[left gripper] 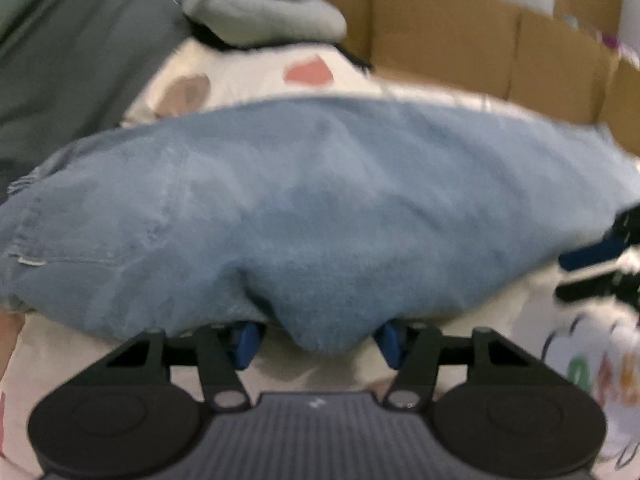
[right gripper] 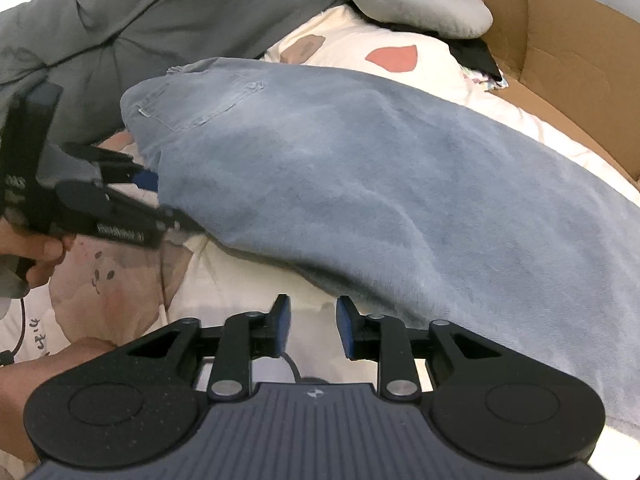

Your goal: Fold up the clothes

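The jeans (right gripper: 360,184) lie across the bed's patterned quilt (right gripper: 360,44), apparently doubled lengthwise, leg on leg, with a back pocket showing at the far end. That would leave the crosswise folds. The left tool (left gripper: 318,338) stands spread around a bulge of denim at the near edge, pads not yet pressing. The right tool (right gripper: 312,326) hangs part open and empty just beside the same edge. A grey jacket (right gripper: 160,8) lies unfolded behind.
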